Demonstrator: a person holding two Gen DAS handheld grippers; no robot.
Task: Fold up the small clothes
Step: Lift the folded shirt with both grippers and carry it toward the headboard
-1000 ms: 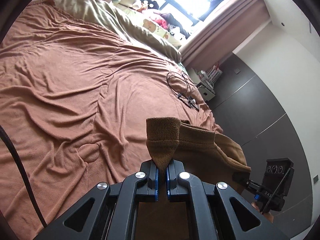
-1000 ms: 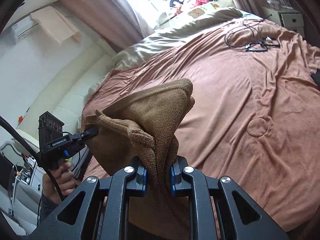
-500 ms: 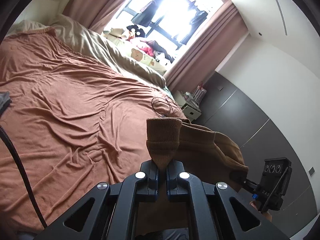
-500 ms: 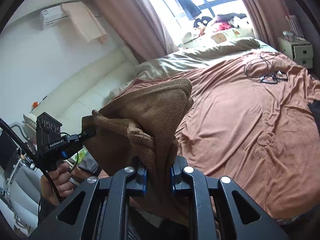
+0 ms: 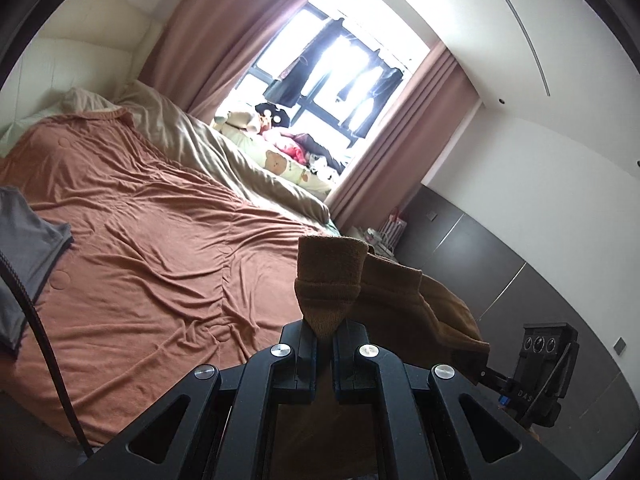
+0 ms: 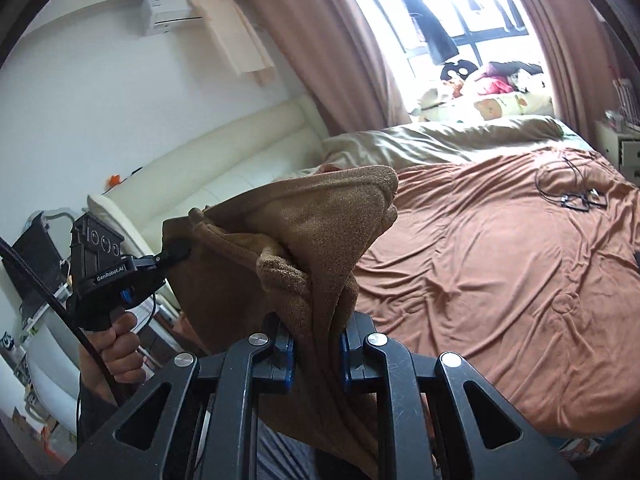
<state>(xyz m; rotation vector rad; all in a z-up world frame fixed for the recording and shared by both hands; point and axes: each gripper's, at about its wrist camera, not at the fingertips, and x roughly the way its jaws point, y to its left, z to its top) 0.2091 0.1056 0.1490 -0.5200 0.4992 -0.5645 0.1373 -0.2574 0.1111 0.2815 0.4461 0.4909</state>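
A brown fleecy garment (image 5: 404,300) hangs in the air in front of the bed, stretched between both grippers. My left gripper (image 5: 326,334) is shut on one ribbed edge of it. My right gripper (image 6: 316,336) is shut on a bunched fold of the same garment (image 6: 312,232). In the right wrist view the left gripper (image 6: 178,250) pinches the garment's far corner, with a hand (image 6: 120,344) around its handle. In the left wrist view the right gripper (image 5: 482,368) shows at the lower right, clamped on the cloth's other end.
A wide bed with a rust-brown cover (image 5: 152,248) lies ahead. A grey garment (image 5: 28,240) rests on its left side, a black cable and glasses (image 6: 572,196) on its right. Beige duvet (image 6: 440,140), pillows and a window are beyond; a cream sofa (image 6: 224,160) stands left.
Both grippers rose and drew back from the bed with the brown garment still held between them. The view tilted up, so the window, curtains and walls now show.
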